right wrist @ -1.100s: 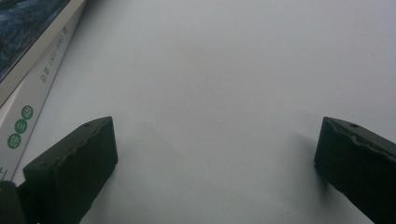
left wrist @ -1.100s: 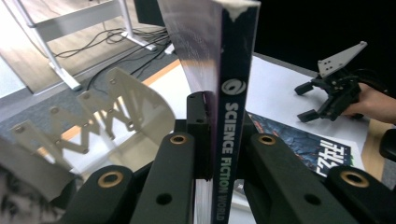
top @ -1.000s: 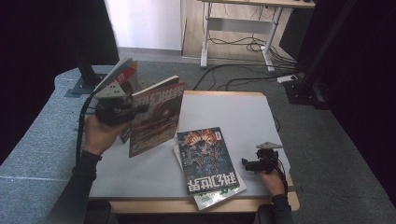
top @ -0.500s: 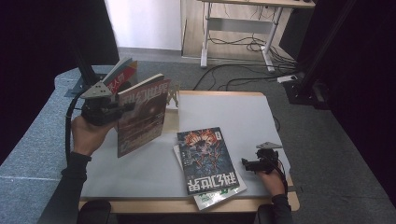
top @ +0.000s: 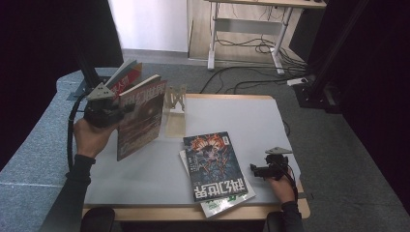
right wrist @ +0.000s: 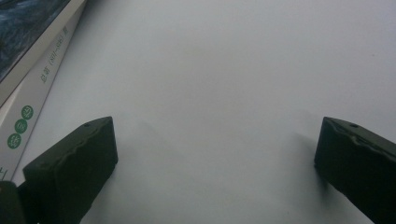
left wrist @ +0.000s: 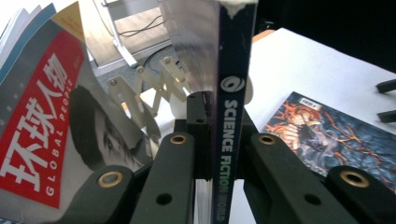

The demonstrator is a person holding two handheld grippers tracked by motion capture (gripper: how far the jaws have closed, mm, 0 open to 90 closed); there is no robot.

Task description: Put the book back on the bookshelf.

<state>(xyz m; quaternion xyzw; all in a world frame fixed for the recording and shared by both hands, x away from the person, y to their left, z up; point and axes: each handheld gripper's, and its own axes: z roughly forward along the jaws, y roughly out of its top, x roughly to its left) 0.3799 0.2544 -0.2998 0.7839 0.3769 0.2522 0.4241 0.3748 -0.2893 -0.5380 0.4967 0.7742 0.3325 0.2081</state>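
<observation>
Your left gripper has its fingers clenched on the Science Fiction World magazine, upright beside the wooden rack; slot it in next. Your right gripper rests released on the desk.

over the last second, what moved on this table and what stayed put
The left gripper, shut on the spine of the science fiction magazine, carried it upright toward the table's left, closer to the magazines already standing in the wooden rack. No grip changed. The right gripper rests open on the table, and the stack of magazines stayed put.
</observation>
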